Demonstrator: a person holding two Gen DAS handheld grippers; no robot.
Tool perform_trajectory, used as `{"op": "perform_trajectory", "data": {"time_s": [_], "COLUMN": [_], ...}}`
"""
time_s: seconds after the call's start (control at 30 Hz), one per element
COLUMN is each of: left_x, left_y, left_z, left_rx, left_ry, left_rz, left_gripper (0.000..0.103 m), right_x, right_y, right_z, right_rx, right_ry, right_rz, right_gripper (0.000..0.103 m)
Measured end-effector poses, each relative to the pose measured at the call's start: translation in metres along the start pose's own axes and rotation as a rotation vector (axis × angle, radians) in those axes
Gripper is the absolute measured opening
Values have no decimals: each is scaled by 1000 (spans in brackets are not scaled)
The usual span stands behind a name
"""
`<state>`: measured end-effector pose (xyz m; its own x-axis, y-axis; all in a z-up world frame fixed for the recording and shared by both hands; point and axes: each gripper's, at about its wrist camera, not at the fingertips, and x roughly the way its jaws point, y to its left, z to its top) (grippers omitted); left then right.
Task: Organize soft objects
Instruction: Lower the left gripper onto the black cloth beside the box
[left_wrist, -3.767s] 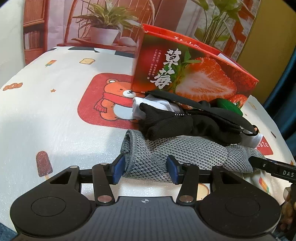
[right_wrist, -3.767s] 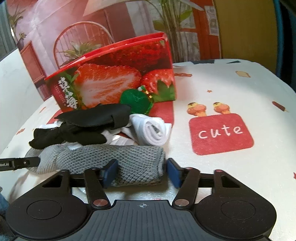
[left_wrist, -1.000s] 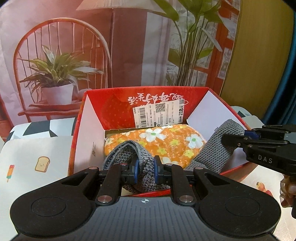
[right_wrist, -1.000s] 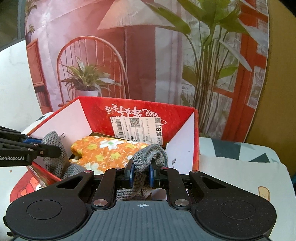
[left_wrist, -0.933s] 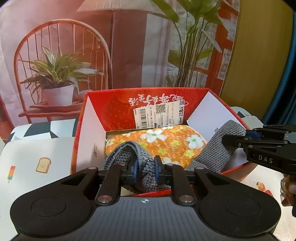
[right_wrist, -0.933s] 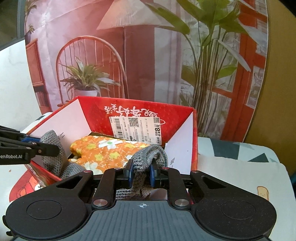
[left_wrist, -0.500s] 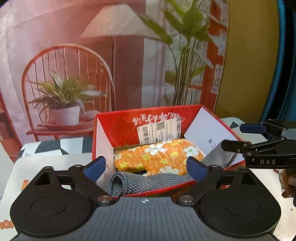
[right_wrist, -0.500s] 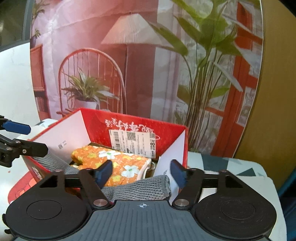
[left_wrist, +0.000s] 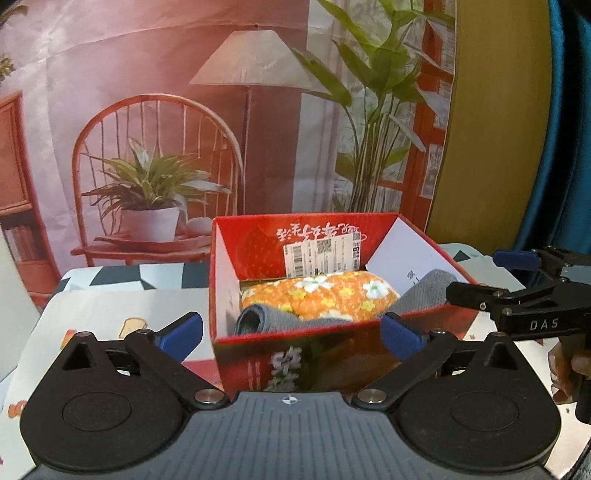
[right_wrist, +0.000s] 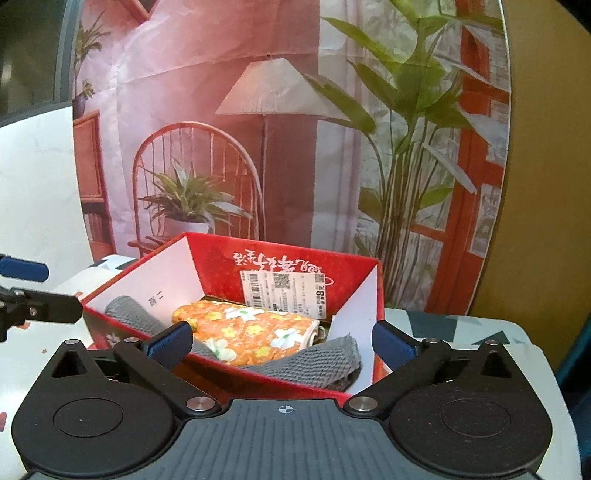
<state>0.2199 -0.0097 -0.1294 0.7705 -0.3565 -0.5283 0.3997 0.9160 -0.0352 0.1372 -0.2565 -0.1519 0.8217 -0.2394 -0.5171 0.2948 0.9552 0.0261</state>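
- A second ago both my grippers pinched the grey knitted cloth (left_wrist: 273, 320); now my left gripper (left_wrist: 291, 330) and right gripper (right_wrist: 282, 341) are spread wide and empty.
- The cloth lies inside the red strawberry box (right_wrist: 280, 273), against the orange floral bundle (right_wrist: 255, 332), so that item looks stowed.
- Readable: "DAS" on the right gripper, a barcode label (left_wrist: 321, 254) with an "8".
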Motion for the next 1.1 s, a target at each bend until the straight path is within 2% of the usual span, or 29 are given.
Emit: {"op": "perform_trajectory", "data": {"time_s": [0.6,1.1], "left_x": [-40,-46], "left_y": [10,8], "left_z": [-61,-100], "left_rx": [-43,-98], "left_ry": [5,41], "left_rz": [41,31], "left_gripper": [103,103], "right_x": [-43,-59], "right_y": [31,39], "right_z": [-40,-98], "right_rx": [33,120], "right_ry": [-58,-32], "right_rz": [61,25], "right_gripper": [103,103]}}
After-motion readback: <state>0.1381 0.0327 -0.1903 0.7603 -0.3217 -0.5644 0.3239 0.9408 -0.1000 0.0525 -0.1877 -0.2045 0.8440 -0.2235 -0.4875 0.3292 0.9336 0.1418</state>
